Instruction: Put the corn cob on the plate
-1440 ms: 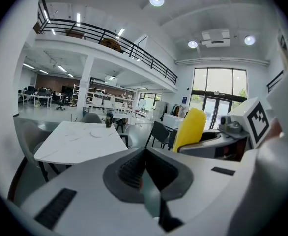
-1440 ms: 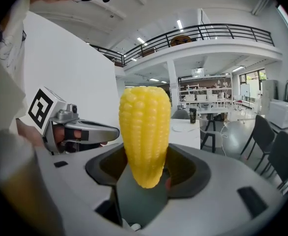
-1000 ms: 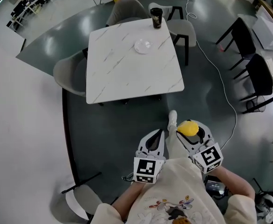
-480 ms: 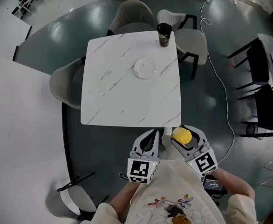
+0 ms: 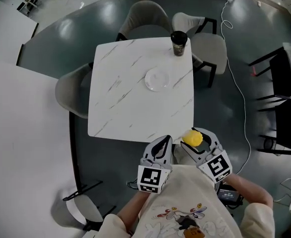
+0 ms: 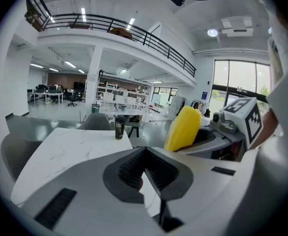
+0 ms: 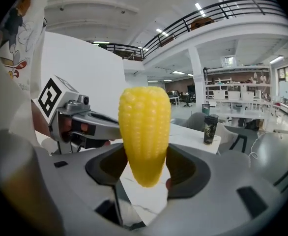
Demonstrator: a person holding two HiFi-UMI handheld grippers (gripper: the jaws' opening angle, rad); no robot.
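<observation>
The right claw (image 5: 195, 140) pinches the corn cob (image 5: 191, 138) by its lower part, with the cob's long axis upright across the jaws. It hangs just off the near right corner of the tabletop (image 5: 120, 105). The small pale plate (image 5: 157, 79) sits mid-tabletop, toward 11 o'clock from the cob and well apart from it. A dark cup (image 5: 179, 42) stands beyond the plate, near 12 o'clock. The left claw (image 5: 165, 143) is pressed together on nothing, just beside the right. The carry likely runs forward and slightly left.
</observation>
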